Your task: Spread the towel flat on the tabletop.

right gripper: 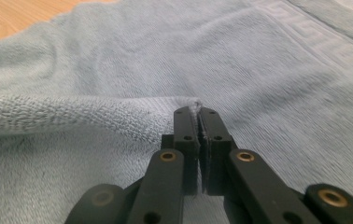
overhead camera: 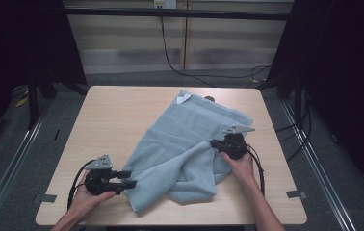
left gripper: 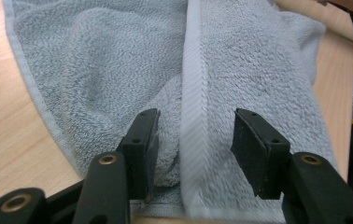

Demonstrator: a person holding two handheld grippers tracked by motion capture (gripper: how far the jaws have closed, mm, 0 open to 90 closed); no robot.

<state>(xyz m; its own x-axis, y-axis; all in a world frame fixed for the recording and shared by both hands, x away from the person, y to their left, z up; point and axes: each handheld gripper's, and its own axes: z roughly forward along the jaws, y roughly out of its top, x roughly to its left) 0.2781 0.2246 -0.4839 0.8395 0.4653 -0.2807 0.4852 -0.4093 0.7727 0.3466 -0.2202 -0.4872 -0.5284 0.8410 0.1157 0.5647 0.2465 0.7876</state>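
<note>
Terrycloth, pale blue and rumpled — the towel (overhead camera: 180,149) lies slantwise across the middle of the tabletop (overhead camera: 112,115), its far corner with a white tag near the back edge, its near part bunched into a loose fold toward the person's side. The right gripper (overhead camera: 214,143) has its fingers (right gripper: 186,135) pinched tight on a raised edge of that fold, a sliver of cloth showing between them. The left gripper (overhead camera: 131,179) sits at the near left corner with its fingers (left gripper: 139,149) spread apart, straddling the woven hem (left gripper: 191,116) without pressing on it. I'd judge the towel soft and limp, light enough but with no stiffness at all — it will sag and drag wherever it isn't held, and the pile should give a good bite rather than slip. The flat hem band and the corners look like the best places to take hold, since a grab in mid-cloth would only gather a wad.
</note>
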